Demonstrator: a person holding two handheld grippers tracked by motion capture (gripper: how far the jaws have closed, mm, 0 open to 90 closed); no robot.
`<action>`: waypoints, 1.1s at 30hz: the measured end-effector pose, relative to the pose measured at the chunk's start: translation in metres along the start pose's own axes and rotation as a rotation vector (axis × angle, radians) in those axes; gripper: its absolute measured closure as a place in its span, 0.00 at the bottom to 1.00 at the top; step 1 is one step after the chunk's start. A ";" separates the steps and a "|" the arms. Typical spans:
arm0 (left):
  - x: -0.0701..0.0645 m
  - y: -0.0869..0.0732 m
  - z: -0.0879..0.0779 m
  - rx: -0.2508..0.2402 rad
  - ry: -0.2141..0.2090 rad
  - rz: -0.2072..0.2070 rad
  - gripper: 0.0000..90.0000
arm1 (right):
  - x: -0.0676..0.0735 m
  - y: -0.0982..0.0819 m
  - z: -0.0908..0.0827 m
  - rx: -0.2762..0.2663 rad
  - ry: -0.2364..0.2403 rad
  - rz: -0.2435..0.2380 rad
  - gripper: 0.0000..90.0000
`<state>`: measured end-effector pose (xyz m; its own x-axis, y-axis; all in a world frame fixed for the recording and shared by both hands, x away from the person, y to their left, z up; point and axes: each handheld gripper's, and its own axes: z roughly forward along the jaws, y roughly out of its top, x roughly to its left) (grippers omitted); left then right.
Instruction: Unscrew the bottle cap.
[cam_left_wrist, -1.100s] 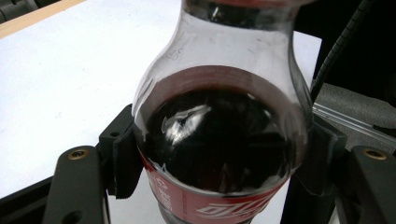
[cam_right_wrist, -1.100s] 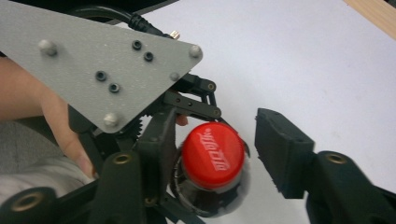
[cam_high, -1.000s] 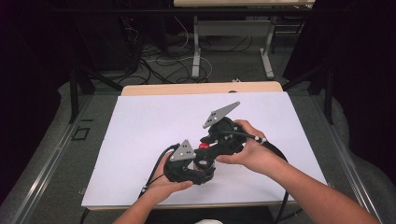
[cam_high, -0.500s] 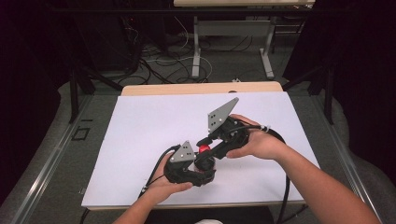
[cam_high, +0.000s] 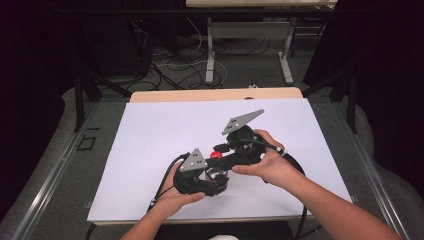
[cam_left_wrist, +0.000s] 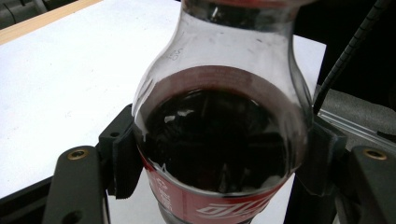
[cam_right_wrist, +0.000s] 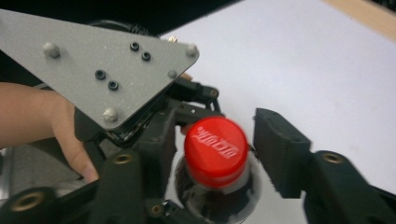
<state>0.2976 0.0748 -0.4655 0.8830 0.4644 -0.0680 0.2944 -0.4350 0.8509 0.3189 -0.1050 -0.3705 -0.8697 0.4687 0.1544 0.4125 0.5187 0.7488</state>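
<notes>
Left hand-held gripper (cam_left_wrist: 205, 186) squeezes the cola bottle (cam_left_wrist: 219, 135) steady, so the right hand-held gripper (cam_right_wrist: 212, 154), just loosening, can work the red cap (cam_right_wrist: 215, 150).

White sheet (cam_high: 165, 130) on wooden table (cam_high: 210, 94)

Clear bottle (cam_left_wrist: 219, 140) with dark brown drink and a red label bearing white lettering; red cap (cam_right_wrist: 215, 151) printed with white script. Left gripper (cam_left_wrist: 219, 186) and right gripper (cam_right_wrist: 212, 154): black jaws with brass-coloured screws, each topped by a grey three-cornered plate (cam_high: 243, 121) with black and silver fasteners. White table (cam_high: 165, 130) with a pale wooden far edge
</notes>
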 end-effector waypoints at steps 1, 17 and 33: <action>0.000 0.000 -0.001 0.013 -0.004 -0.005 0.34 | 0.001 0.000 0.000 0.033 -0.010 0.011 0.62; -0.002 -0.001 0.000 0.011 -0.040 0.037 0.34 | -0.025 0.016 0.007 0.157 0.303 -0.383 0.65; 0.000 0.000 -0.002 0.001 -0.013 0.017 0.34 | 0.006 0.008 0.000 0.063 0.036 -0.157 0.56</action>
<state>0.2964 0.0763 -0.4641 0.8927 0.4466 -0.0605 0.2797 -0.4436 0.8514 0.3172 -0.0978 -0.3637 -0.9335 0.3530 0.0632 0.2863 0.6274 0.7242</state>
